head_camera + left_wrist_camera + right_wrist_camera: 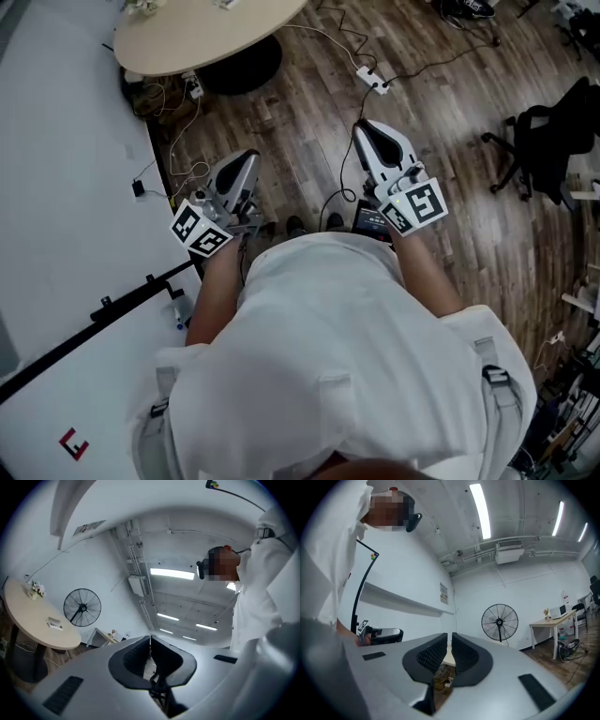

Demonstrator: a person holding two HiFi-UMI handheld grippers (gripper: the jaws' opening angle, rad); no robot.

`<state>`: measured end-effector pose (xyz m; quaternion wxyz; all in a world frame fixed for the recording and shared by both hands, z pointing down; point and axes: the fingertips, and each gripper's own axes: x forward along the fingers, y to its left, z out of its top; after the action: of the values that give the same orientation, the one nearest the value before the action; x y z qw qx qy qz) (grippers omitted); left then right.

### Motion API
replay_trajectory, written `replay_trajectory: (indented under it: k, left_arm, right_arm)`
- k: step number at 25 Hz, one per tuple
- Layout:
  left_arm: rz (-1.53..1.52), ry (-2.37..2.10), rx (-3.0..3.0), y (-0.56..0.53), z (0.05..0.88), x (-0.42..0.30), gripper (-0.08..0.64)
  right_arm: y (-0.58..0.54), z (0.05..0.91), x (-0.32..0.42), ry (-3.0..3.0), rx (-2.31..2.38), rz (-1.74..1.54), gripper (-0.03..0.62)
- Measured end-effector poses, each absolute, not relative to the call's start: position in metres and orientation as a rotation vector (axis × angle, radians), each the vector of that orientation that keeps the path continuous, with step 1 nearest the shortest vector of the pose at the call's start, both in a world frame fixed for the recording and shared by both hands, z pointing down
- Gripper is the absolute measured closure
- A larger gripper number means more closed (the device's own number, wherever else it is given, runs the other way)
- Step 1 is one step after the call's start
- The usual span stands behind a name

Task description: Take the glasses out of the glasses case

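left gripper (246, 167) beside white table (75, 187) edge

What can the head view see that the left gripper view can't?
Only the head view shows the black office chair, the power strip and the right gripper. Only the left gripper view shows the fan and the ceiling lights. Both show the round table and the left gripper, its jaws together.
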<state>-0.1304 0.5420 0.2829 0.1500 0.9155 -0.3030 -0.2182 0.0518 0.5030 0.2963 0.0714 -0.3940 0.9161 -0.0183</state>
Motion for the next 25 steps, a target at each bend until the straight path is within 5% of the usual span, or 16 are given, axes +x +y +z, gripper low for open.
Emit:
replay_trajectory:
  k: [3, 5, 25]
  left_arm:
    - [-0.570, -0.877, 2.589, 0.535, 0.297, -0.115, 0.503]
    - [-0.519, -0.929, 2.614, 0.536, 0.295, -0.107, 0.546]
    - [-0.172, -1.505, 2.466, 0.512, 0.321, -0.094, 0.548]
  right_arm:
    - [0.502, 0.307, 0.061, 2.812, -1.200, -0.070, 0.566]
    - [0.506, 0.310, 0.068, 2.819, -1.175, -0.089, 0.566]
    - [0.483, 0.340, 0.153, 2.756, -1.264, -0.189, 0.568]
